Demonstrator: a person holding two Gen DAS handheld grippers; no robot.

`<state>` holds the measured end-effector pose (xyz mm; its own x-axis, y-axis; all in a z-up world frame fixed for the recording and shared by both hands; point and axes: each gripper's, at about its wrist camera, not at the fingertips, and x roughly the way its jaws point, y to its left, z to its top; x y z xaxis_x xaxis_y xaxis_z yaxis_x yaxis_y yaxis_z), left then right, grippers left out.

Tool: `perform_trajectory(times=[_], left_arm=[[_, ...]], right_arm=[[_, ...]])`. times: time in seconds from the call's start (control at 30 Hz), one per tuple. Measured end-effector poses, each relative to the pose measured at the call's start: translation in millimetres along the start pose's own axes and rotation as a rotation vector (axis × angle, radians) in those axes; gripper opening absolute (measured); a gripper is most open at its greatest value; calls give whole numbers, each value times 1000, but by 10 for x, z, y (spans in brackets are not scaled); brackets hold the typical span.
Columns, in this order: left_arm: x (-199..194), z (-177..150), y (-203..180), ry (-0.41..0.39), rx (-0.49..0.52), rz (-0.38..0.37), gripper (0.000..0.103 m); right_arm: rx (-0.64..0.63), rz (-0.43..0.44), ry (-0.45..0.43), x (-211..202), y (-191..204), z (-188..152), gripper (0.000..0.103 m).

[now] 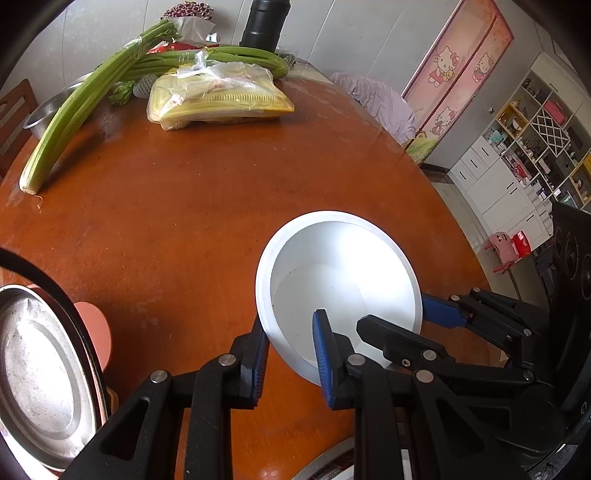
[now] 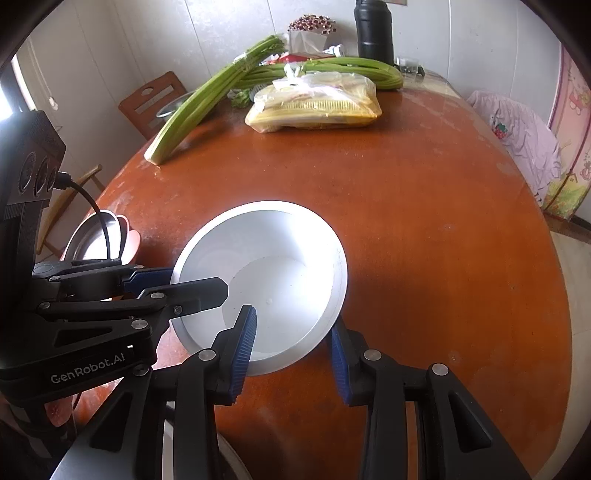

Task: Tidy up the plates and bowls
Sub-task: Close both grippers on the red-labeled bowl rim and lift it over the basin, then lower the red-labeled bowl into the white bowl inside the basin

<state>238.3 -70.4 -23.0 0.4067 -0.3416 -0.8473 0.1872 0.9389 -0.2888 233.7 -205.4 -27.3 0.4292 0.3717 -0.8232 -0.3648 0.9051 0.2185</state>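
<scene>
Both of your grippers straddle the rim of the deep white round bowl [image 1: 338, 284] standing upright on the round reddish-brown wooden table [image 1: 184, 206], near its near edge. Your left gripper [image 1: 290, 354] has one blue-padded finger outside the bowl's near-left wall and the other inside the basin, so the rim sits between them; there is a gap on the inner side, so the jaws look spread around the rim rather than pressed on it. Your right gripper [image 2: 291, 343] mirrors this at the near-right rim, one finger inside, one outside, jaws likewise spread with the wall between. A two-sided hold like this probably suits a wide, smooth bowl that could tip from one pinch. A grip has not yet closed, by the look of it. The likely destination is the stack at the left edge: a shallow round metal plate [image 1: 40, 373] resting on pink dishes [image 1: 94, 328], grouped where nesting makes sense. The far side holds long green celery stalks [image 1: 85, 107], a plastic bag of yellow noodles [image 1: 218, 98] and a tall black flask [image 1: 264, 22], well apart from the work. The left gripper's body reads "GenRobot.AI" in the right wrist view; the pink wardrobe [image 1: 458, 74] shows Hello Kitty pictures.
</scene>
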Motion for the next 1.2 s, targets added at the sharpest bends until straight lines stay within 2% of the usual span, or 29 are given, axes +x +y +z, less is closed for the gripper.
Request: perform_trajectory(times=[0.63,1.2], left_arm=[[-580,-240,-168,-92,29,4,23],[-1140,-705,-332,-173,57,23,23]], right_arm=[[-32,-13,-93,-562,283,-180,40],[-75,-27,-170,-1045,633,-521,40]])
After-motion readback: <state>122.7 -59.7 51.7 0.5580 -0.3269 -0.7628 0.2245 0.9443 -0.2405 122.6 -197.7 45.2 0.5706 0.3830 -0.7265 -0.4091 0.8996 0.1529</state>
